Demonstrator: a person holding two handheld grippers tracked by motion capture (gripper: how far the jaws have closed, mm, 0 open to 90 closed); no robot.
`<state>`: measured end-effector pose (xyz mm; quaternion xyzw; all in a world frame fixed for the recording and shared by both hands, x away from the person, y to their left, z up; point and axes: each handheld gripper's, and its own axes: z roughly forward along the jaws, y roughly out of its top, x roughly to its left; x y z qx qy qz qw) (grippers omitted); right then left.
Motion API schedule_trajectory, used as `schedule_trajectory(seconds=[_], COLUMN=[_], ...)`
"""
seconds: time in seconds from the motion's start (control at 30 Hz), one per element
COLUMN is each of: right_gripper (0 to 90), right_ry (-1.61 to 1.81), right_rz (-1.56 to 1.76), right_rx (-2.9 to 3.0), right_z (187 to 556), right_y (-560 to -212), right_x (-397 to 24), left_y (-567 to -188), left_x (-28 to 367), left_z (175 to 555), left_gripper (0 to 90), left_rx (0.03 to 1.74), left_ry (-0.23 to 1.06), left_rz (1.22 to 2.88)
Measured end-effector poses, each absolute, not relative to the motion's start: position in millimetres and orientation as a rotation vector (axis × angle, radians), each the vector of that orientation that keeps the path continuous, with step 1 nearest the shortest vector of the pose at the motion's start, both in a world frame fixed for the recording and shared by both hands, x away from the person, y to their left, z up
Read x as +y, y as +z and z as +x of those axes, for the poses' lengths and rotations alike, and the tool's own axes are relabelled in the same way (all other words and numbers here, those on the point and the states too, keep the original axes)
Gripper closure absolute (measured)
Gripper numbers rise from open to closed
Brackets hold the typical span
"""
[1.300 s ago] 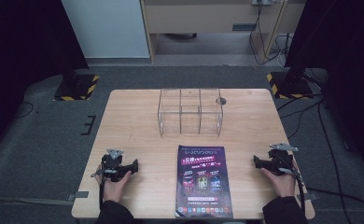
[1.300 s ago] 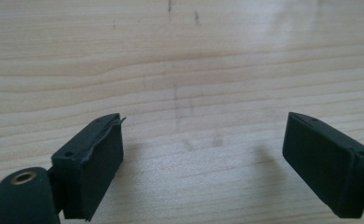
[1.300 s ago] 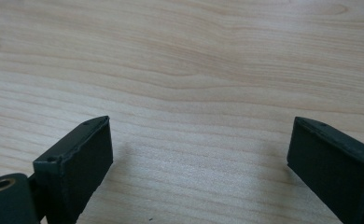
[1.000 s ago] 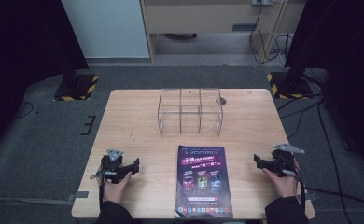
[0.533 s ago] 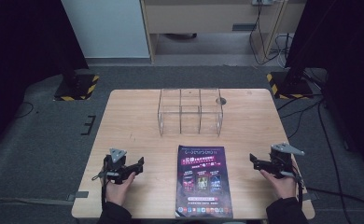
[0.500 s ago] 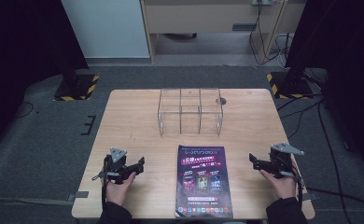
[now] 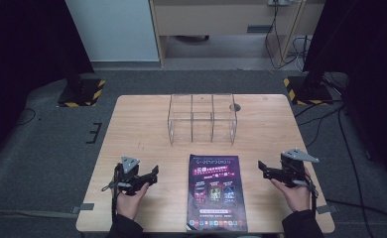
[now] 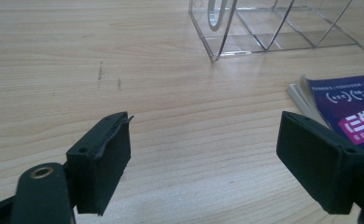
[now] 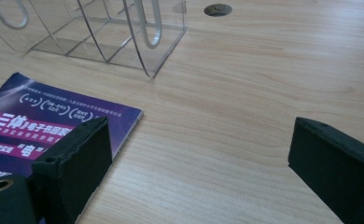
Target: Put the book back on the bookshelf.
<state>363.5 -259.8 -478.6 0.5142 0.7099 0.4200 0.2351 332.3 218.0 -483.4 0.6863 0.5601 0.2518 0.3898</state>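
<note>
Wooden tabletop (image 7: 132, 129), light grain, cable hole near the far edge. Clear acrylic organizer (image 7: 202, 118) stands at the middle of the far half, compartments open toward the near edge. Purple magazine (image 7: 215, 192) lies flat, cover up, at the middle of the near edge, just short of the organizer. Left gripper (image 7: 154, 174) near the near-left corner, jaws spread wide, holding nothing, well apart from the magazine. Right gripper (image 7: 262, 168) near the near-right corner, jaws likewise released, empty, beside the magazine's right edge.

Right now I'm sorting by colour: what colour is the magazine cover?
Dark purple with pink bands, magazine, high view.
</note>
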Motion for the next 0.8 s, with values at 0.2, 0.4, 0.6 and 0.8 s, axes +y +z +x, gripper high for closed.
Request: schedule_trajectory(seconds=[0.2,0.4,0.6,0.8], right_gripper=[7.2,7.0,7.1,7.3], right_ry=[1.143,1.167,1.185,1.204], right_rz=[1.366,1.345,1.328,1.319], right_rx=[1.972,1.977,1.975,1.997], right_z=[367,372,374,373], right_y=[-473,-467,-465,-465], right_x=[-251,-241,-235,-228], left_y=[-480,-474,-468,-472], left_x=[211,202,187,174], left_z=[333,338,341,340], left_gripper=[16.8,17.2,17.1,17.1], left_rx=[1.411,1.392,1.351,1.326], left_ry=[0.65,0.644,0.645,0.619], left_rz=[1.745,1.734,1.749,1.769])
